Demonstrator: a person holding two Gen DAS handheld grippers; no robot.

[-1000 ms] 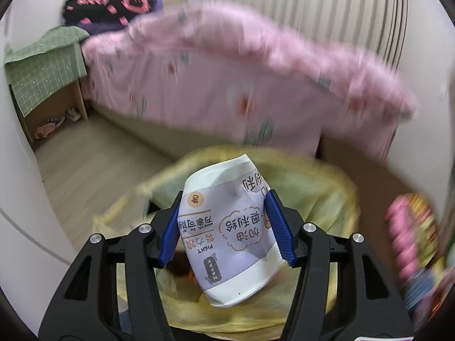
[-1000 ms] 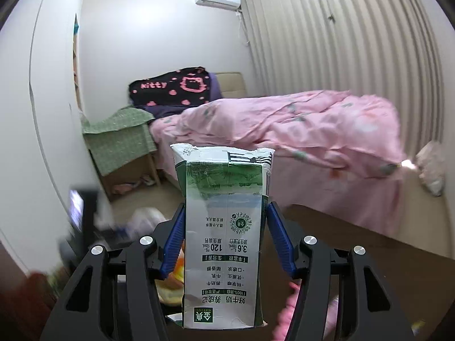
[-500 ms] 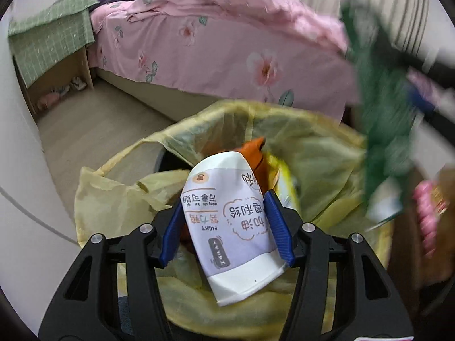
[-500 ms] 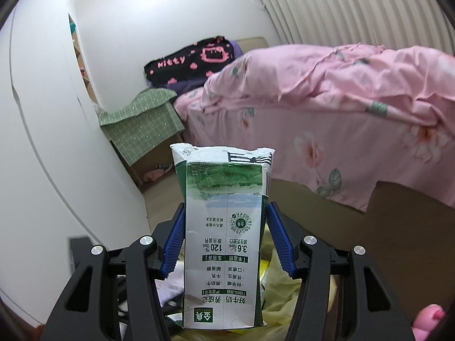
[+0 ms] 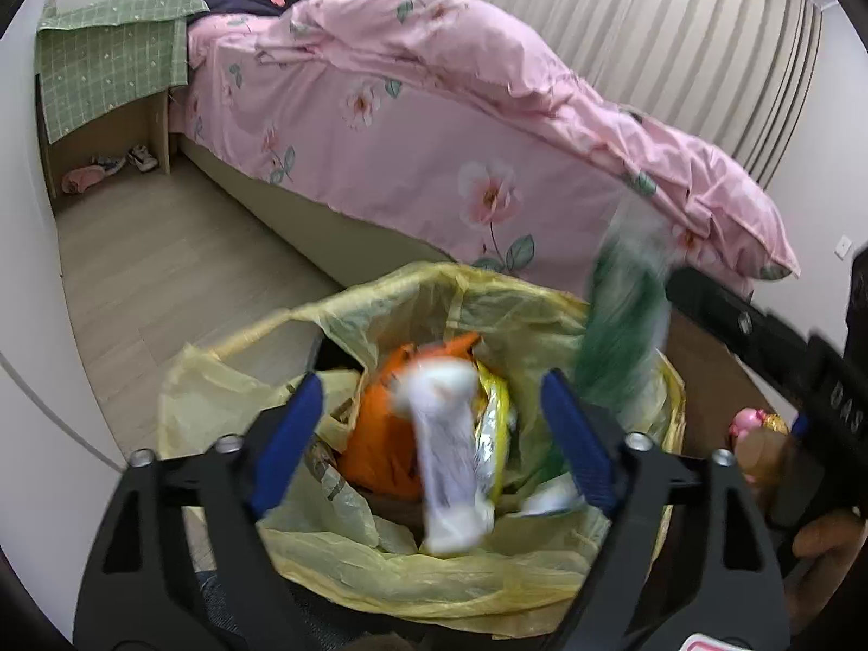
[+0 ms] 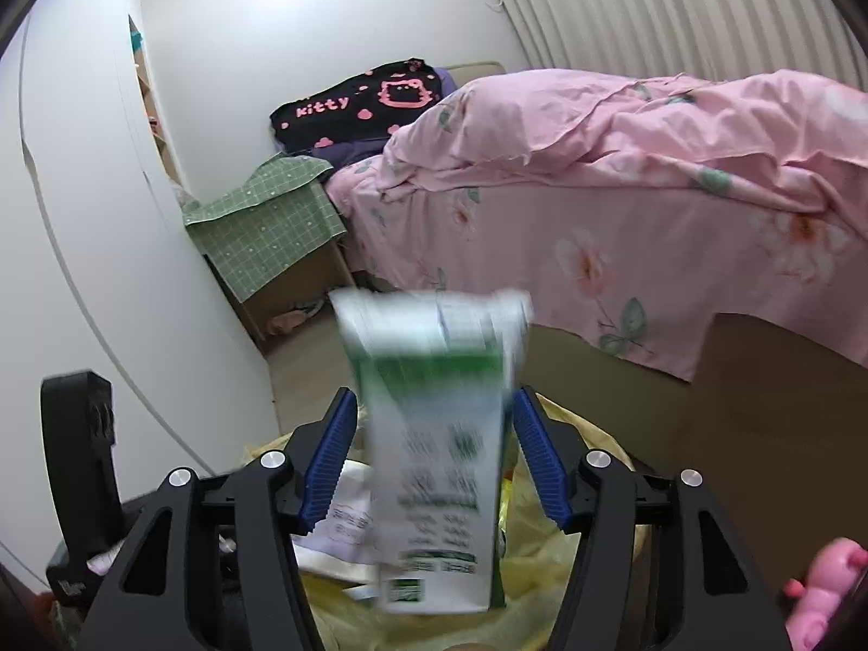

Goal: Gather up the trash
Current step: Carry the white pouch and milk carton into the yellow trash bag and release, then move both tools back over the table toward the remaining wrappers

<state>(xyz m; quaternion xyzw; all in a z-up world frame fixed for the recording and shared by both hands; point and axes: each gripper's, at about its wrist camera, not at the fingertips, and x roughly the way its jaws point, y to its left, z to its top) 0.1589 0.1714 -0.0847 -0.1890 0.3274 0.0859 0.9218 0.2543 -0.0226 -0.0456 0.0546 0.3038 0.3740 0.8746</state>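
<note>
A bin lined with a yellow bag [image 5: 477, 591] sits right below both grippers; it also shows in the right wrist view [image 6: 537, 559]. My left gripper [image 5: 434, 439] is open, and a blurred white wrapper [image 5: 445, 455] falls free between its fingers into the bag. My right gripper [image 6: 434, 461] is open, and the blurred green-and-white milk carton [image 6: 439, 461] drops loose between its fingers. In the left wrist view the carton [image 5: 624, 336] is a green blur over the bag's right rim. An orange packet [image 5: 385, 434] and a foil wrapper [image 5: 496, 450] lie inside the bag.
A bed with a pink floral quilt [image 5: 423, 125] stands just behind the bin. A nightstand under a green cloth [image 5: 108, 65] is at the far left, with shoes under it. A white wardrobe wall [image 6: 81, 271] runs on the left. A pink toy [image 6: 824, 591] lies at the right.
Both grippers have opened over the bin. The white wrapper has left the left fingers and is falling into the bag. The milk carton has come loose from the right fingers and is dropping.
</note>
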